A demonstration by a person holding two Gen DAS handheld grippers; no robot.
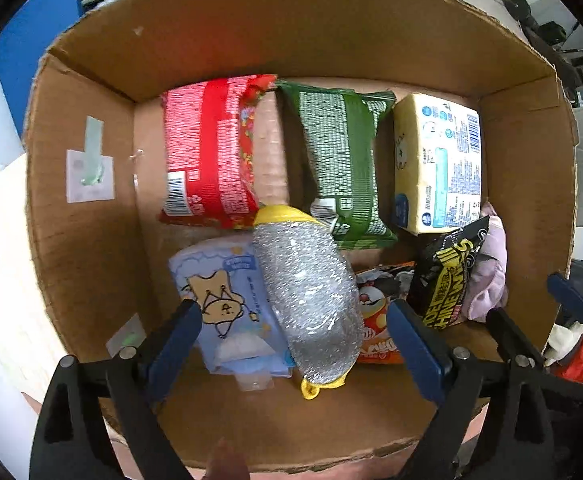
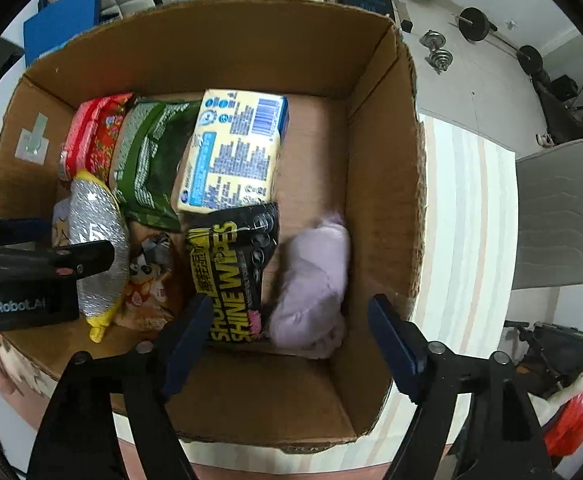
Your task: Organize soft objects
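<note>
An open cardboard box point(image 1: 91, 128) point(image 2: 375, 168) holds soft packs: a red pack point(image 1: 207, 152) point(image 2: 95, 132), a green pack point(image 1: 339, 160) point(image 2: 147, 164), a yellow tissue pack point(image 1: 439, 164) point(image 2: 235, 148), a blue tissue pack point(image 1: 227, 304), a silver and yellow scrubber point(image 1: 311, 300) point(image 2: 95, 248), an orange snack bag point(image 1: 375, 320) point(image 2: 151, 280), a black wipes pack point(image 1: 447, 276) point(image 2: 235, 264) and a lilac cloth point(image 1: 487, 280) point(image 2: 315, 288). My left gripper point(image 1: 295, 340) is open above the scrubber. My right gripper point(image 2: 291, 340) is open above the wipes pack and the cloth.
The box stands on a pale striped table point(image 2: 467, 240). A grey chair point(image 2: 563, 216) stands to the right. Dumbbells point(image 2: 439, 52) lie on the floor beyond. A blue panel point(image 2: 63, 20) stands behind the box. A red bag point(image 2: 575, 412) is at the lower right.
</note>
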